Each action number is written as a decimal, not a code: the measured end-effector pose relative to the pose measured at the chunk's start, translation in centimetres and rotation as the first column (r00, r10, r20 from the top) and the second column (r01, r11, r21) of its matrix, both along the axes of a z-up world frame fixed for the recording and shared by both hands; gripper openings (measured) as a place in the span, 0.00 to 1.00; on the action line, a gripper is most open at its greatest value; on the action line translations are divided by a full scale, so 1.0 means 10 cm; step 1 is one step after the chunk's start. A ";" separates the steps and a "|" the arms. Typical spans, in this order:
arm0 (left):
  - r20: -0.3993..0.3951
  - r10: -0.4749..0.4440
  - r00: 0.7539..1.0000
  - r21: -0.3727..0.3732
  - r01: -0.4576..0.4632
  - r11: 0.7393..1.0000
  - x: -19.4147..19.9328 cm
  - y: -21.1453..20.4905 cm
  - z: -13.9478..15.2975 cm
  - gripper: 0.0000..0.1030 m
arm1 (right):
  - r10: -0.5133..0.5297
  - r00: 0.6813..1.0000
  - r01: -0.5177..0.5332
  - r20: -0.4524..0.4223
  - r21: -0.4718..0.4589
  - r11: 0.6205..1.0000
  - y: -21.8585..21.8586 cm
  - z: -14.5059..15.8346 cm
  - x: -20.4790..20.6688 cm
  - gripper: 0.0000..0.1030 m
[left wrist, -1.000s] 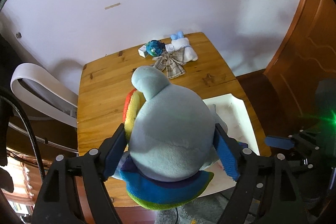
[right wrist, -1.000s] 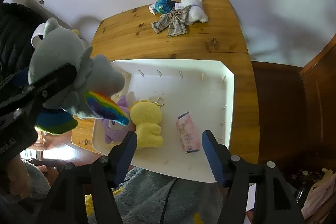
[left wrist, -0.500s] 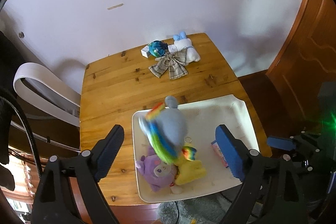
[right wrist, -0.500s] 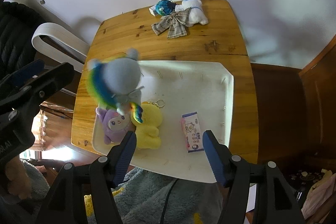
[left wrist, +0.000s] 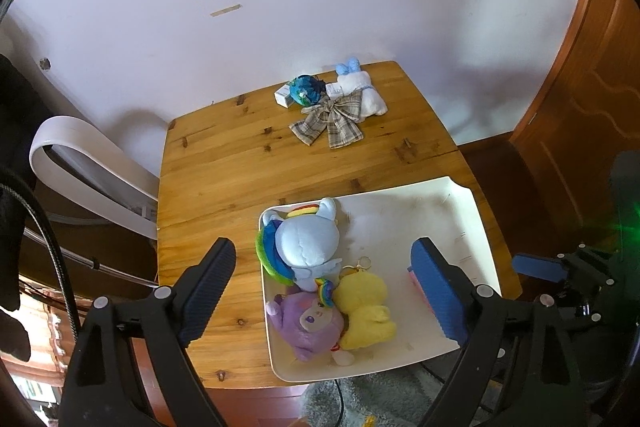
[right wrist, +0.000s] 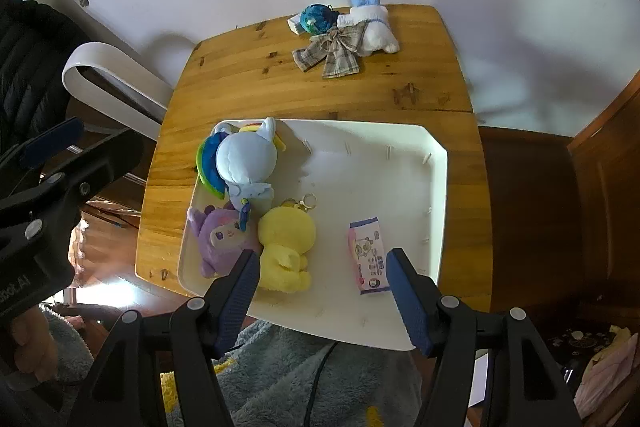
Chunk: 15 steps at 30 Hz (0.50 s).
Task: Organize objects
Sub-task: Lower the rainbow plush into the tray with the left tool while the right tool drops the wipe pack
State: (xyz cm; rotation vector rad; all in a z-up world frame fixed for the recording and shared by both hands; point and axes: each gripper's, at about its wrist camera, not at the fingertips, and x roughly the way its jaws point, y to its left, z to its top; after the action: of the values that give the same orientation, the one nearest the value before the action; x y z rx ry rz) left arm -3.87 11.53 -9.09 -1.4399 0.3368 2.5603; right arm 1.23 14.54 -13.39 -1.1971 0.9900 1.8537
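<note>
Left gripper point(left wrist: 324, 279): jaws wide apart, holding nothing
Right gripper point(right wrist: 320, 279): jaws apart, empty
Soft blue pony toy with rainbow mane point(left wrist: 304, 243): lying in white plastic tray point(left wrist: 472, 223) — against purple plush toy point(left wrist: 308, 323)
Wooden table point(left wrist: 240, 163): by a white wall point(left wrist: 320, 7)

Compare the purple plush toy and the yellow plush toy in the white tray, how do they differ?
The purple plush toy is violet with a printed face showing; the yellow plush toy is plain yellow with no face visible. The yellow one has a metal key ring at its top; none shows on the purple one. The purple one lies nearer the white tray's left wall. Both are soft, similar in size, lying side by side, touching.
</note>
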 end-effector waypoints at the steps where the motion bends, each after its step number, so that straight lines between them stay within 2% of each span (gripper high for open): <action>1: 0.000 -0.001 1.000 0.000 0.001 1.000 0.00 0.00 0.00 0.89 | -0.003 1.000 0.003 0.000 0.001 1.000 0.00 0.01 -0.01 0.65; 15: -0.008 -0.007 1.000 -0.018 0.007 1.000 -0.12 -0.05 0.09 0.89 | -0.038 0.999 0.039 -0.024 0.035 0.999 0.14 0.16 -0.09 0.65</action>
State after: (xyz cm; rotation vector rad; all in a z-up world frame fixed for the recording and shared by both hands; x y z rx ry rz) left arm -5.10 10.98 -8.14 -1.4322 0.3672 2.5645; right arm 0.34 15.90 -11.81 -1.1302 0.9818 1.8515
